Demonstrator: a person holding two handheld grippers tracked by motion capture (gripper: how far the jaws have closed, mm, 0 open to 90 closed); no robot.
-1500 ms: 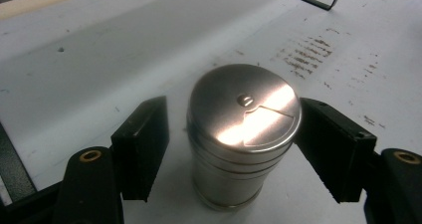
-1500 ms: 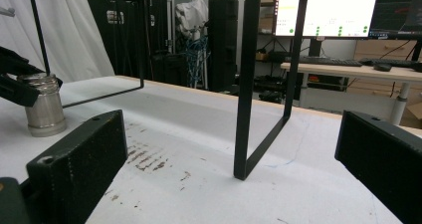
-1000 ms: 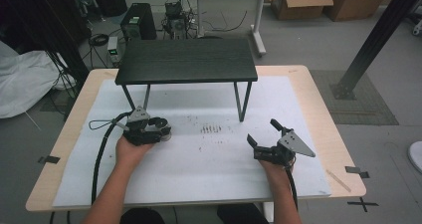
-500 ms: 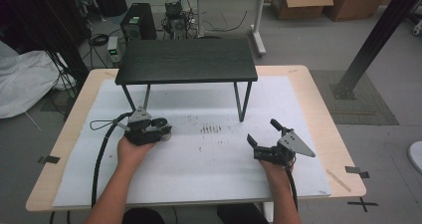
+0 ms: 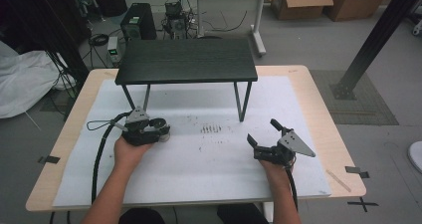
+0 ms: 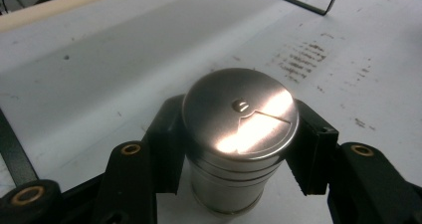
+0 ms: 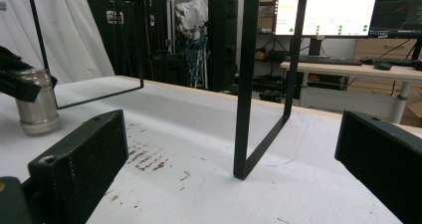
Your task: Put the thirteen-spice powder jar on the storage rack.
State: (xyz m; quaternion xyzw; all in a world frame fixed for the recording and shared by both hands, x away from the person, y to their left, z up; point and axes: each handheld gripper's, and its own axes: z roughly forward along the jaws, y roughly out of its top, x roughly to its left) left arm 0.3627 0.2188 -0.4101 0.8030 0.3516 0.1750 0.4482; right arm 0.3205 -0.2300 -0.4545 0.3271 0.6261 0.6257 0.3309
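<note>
A small silver metal canister (image 6: 240, 134) stands upright on the white sheet, and my left gripper (image 6: 239, 149) is shut on its sides just under the lid. The high view has that left gripper (image 5: 158, 131) at the table's left front with the canister (image 5: 163, 132) at its tips. From the right gripper view the canister (image 7: 36, 102) stands at the far left. My right gripper (image 5: 263, 133) sits at the right front, jaws wide open with nothing between them. Its two black pads (image 7: 82, 159) frame the lower corners of its own view.
A black stand (image 5: 186, 60) on thin metal legs occupies the back middle of the table; one leg (image 7: 245, 79) is close ahead of the right gripper. The white sheet (image 5: 209, 164) carries a patch of dark marks (image 5: 211, 129). A cable (image 5: 99, 149) trails from the left gripper.
</note>
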